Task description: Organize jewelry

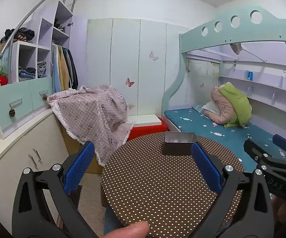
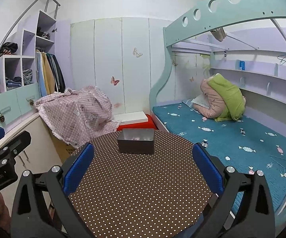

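Note:
A small open metal tin (image 1: pixel 179 143) stands at the far side of a round table with a brown polka-dot cover (image 1: pixel 162 182). In the right wrist view the tin (image 2: pixel 136 144) shows small pinkish items inside, too small to make out. My left gripper (image 1: pixel 143 148) is open and empty, held above the near half of the table, short of the tin. My right gripper (image 2: pixel 143 150) is open and empty, also short of the tin. The right gripper shows at the right edge of the left wrist view (image 1: pixel 271 148).
A bunk bed with a teal mattress (image 2: pixel 222 134) lies to the right of the table. A pink checked cloth (image 1: pixel 95 111) drapes a box to the left. A counter with drawers (image 1: pixel 14 130) runs along the left. A thumb (image 1: pixel 131 230) shows at the bottom.

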The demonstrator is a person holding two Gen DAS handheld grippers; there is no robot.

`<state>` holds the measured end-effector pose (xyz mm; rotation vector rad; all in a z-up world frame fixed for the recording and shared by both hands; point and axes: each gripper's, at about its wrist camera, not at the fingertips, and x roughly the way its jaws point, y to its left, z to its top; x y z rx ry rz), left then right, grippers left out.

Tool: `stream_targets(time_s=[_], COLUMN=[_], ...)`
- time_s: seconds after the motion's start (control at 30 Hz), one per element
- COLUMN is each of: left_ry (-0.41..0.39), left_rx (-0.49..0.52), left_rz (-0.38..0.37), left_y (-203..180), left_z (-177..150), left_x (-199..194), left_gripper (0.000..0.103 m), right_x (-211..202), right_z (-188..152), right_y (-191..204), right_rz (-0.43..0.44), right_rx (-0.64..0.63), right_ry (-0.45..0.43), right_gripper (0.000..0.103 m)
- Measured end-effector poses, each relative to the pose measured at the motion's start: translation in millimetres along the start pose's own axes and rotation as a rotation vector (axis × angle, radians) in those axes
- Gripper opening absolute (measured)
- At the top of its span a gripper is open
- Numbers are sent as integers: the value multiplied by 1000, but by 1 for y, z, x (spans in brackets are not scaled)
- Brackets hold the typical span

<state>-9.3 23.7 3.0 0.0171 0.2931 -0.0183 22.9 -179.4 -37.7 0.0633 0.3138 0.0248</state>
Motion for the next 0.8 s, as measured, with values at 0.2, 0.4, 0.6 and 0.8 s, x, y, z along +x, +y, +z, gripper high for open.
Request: stream_targets(time_s=[0.2,0.4,0.6,0.8], left_ry=[0,0,-14,-2], left_rx=[-2,-15,-15,-39], left_rz=[1,7,0,7], left_y=[1,8,10,13], left_z=[0,0,1,-1], left_x=[0,0,-4,-1], left_gripper=[98,98,98,98], right_x=[0,-2,-2,-1], right_z=[-1,-2,-2,-1], right_y=[1,1,1,4], right_rz=[2,5,7,8], right_rx=[0,0,1,-4], right_ry=[6,4,6,8], right_gripper=[96,96,96,96])
